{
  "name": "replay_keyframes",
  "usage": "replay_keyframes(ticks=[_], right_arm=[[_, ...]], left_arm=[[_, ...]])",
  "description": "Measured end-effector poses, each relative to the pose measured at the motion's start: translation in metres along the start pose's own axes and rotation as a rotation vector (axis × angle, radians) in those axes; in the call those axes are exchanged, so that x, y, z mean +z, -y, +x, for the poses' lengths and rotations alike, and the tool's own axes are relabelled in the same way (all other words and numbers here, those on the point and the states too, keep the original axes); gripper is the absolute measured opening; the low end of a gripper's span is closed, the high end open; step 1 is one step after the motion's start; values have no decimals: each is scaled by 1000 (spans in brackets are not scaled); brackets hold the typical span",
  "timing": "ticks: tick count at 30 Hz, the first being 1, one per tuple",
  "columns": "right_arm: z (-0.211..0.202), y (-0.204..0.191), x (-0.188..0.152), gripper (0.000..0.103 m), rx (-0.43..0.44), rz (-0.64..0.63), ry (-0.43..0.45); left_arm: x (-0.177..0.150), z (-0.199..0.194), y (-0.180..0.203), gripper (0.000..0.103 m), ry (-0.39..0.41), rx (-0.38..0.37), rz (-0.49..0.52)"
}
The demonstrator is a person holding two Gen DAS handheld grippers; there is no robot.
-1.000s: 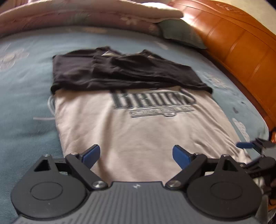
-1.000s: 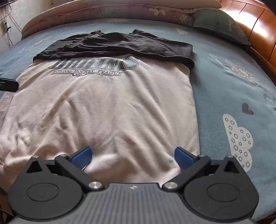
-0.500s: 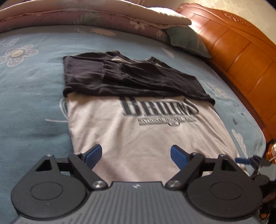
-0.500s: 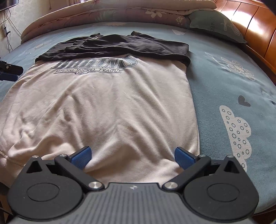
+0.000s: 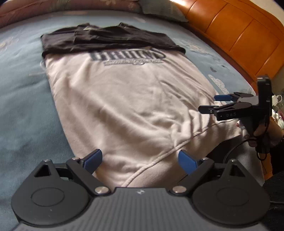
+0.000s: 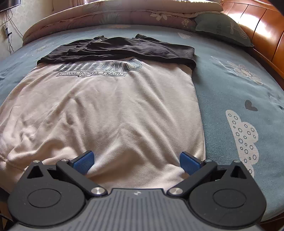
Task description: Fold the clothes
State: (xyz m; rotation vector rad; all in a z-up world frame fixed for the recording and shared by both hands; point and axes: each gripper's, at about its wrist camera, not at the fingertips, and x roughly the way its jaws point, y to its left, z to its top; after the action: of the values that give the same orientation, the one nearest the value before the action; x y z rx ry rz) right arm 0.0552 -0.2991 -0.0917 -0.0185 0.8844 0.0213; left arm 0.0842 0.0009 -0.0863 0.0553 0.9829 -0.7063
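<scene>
Bed (image 6: 230,85): blue-grey cover printed with flowers, a cloud and a heart; carries every item below.

Headboard (image 5: 239,35): orange wood, along the bed's right edge in the left wrist view.

Folded quilt (image 6: 106,16): floral, along the far edge.

Pillow (image 6: 221,28): grey-green, far right corner, against the headboard.

Sweatshirt (image 6: 115,110): cream body, lying flat and front up at the middle of the bed. Long axis runs from the near edge to the far edge; hem at the near edge, collar end pointing at the quilt. Black sleeves (image 6: 124,49) are folded across the chest, over the top of the "BRUINS" print (image 6: 99,66). Near hem rumpled.

Left gripper (image 5: 140,160): over the hem near the near edge, jaws opening, blue pads wide apart, cloth below them, not pinched.

Right gripper (image 6: 136,160): over the hem toward the sweatshirt's right side, jaws wide apart, nothing clamped. In the left wrist view, a hand (image 5: 261,135) holds it.
</scene>
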Motion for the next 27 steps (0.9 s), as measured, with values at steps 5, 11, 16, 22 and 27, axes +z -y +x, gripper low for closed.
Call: replay_keyframes(ticks=[5,11,16,22,27], right_arm=[[-5,2,4,103,18,0,-29],[-22,13,11,103,117,43,1],[-16,12,24,103,250,73,1],[-8,23,10,103,211,107,-40],[-19,43,-2,103,206,143,-49]], left_arm=[[9,28,6,92,-62,29,-7],[-14,21,6,96,-48,18,-18],[-7,10,8,96,-35,-3,-26],[-5,28,9,98,-50,-13,-35],[-17,21,12,99,-27,-26,-16]])
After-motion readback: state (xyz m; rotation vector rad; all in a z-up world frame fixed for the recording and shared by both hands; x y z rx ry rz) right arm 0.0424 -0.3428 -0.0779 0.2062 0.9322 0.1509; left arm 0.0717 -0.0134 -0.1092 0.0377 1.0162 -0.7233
